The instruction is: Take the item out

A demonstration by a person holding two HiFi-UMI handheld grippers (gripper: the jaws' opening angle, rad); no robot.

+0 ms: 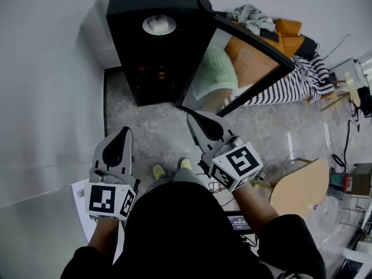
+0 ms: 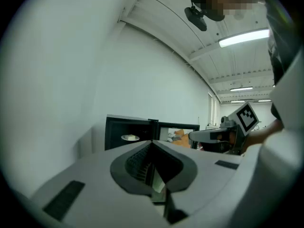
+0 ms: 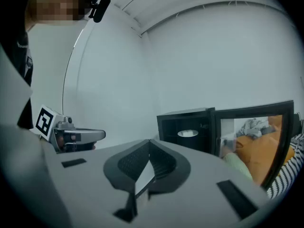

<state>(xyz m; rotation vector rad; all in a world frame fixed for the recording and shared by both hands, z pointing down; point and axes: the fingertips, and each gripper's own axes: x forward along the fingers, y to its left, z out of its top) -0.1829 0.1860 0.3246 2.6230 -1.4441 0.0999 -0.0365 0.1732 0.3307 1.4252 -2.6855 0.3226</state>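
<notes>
A black cabinet [image 1: 152,45] stands on the floor against the wall, its glass door [image 1: 238,68] swung open to the right. Inside on a shelf sits a white plate with a pale item [image 1: 158,24], also visible in the left gripper view [image 2: 130,137] and the right gripper view [image 3: 188,133]. My left gripper [image 1: 124,132] hangs shut and empty, well short of the cabinet. My right gripper [image 1: 192,115] is shut too, holding nothing, with its tip near the door's lower edge. Each gripper sees the other: right gripper [image 2: 211,135], left gripper [image 3: 80,135].
A heap of clothes [image 1: 273,28] and striped cloth [image 1: 290,83] lie behind the open door. A round wooden tabletop [image 1: 302,188] and cables are at the right. A white wall [image 1: 46,86] runs along the left. The person's yellow shoes [image 1: 171,168] stand on the grey floor.
</notes>
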